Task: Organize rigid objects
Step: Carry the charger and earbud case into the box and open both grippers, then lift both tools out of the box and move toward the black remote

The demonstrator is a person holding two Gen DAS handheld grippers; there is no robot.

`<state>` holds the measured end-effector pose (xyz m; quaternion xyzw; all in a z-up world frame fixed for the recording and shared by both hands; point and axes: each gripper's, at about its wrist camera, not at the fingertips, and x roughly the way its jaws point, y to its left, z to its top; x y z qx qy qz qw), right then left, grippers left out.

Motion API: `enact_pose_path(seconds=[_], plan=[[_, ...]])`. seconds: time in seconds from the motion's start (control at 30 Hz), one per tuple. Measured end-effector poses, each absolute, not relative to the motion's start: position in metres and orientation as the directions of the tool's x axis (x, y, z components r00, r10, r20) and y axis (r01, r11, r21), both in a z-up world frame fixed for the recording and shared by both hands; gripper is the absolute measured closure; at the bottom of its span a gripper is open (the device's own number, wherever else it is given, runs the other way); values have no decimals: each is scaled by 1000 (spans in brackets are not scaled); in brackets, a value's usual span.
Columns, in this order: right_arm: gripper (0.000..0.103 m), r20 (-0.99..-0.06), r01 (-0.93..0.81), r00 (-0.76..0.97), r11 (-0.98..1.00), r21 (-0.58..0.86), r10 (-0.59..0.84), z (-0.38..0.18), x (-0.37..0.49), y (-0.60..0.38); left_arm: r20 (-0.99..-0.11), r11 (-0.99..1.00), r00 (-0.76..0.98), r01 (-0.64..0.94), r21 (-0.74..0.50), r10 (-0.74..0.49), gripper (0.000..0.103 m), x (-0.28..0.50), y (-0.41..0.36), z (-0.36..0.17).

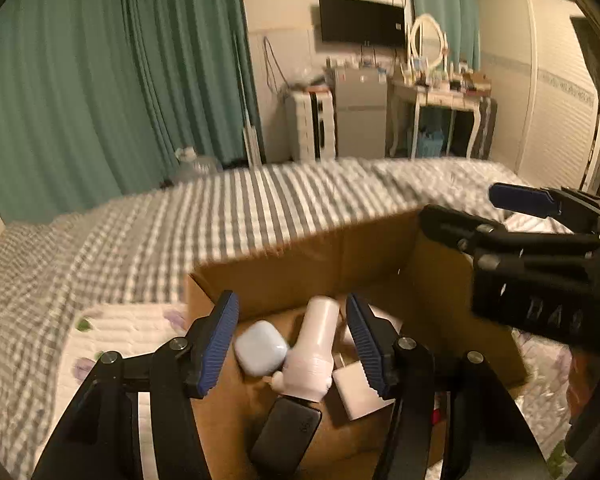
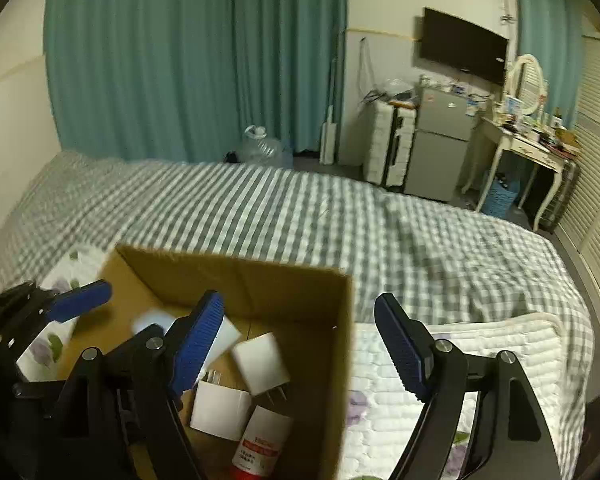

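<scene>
Cardboard box (image 1: 300, 264) sits open on a bed (image 1: 140, 232) with a grey-and-white striped cover, partly over a white quilted pad (image 2: 460, 360) with a flower print near the bed's near edge. Both grippers hang over the box. In the left wrist view, the left gripper (image 1: 292, 344) has its blue-padded jaws spread wide with nothing between them, poised above the items on the box floor; the right gripper (image 1: 524, 208) reaches in from the right, above the box's right wall. In the right wrist view, the right gripper (image 2: 300, 344) also has its jaws wide apart and empty, one finger over the box interior and the other outside its right wall, over the pad. Inside the box lie a black flat case (image 1: 288, 432) near the front, a white bottle-shaped item (image 1: 314, 352) lying on its side, a white tube with a red label (image 2: 260, 444), two white plug chargers (image 2: 260, 362) side by side, and a pale rounded earbud case (image 1: 260, 346) touching the bottle-shaped item.
</scene>
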<state>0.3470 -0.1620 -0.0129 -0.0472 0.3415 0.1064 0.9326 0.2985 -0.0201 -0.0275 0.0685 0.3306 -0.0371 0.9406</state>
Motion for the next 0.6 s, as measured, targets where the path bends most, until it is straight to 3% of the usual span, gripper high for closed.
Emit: enact_pose_path(seconds=[0.43, 0.6], plan=[[0, -417, -161, 900, 986, -45, 128, 152, 221, -185, -405, 991, 913, 89, 101, -41, 33, 180, -11, 113], [0, -360, -148, 926, 986, -75, 112, 188, 164, -186, -344, 992, 938, 86, 95, -48, 32, 132, -6, 144]])
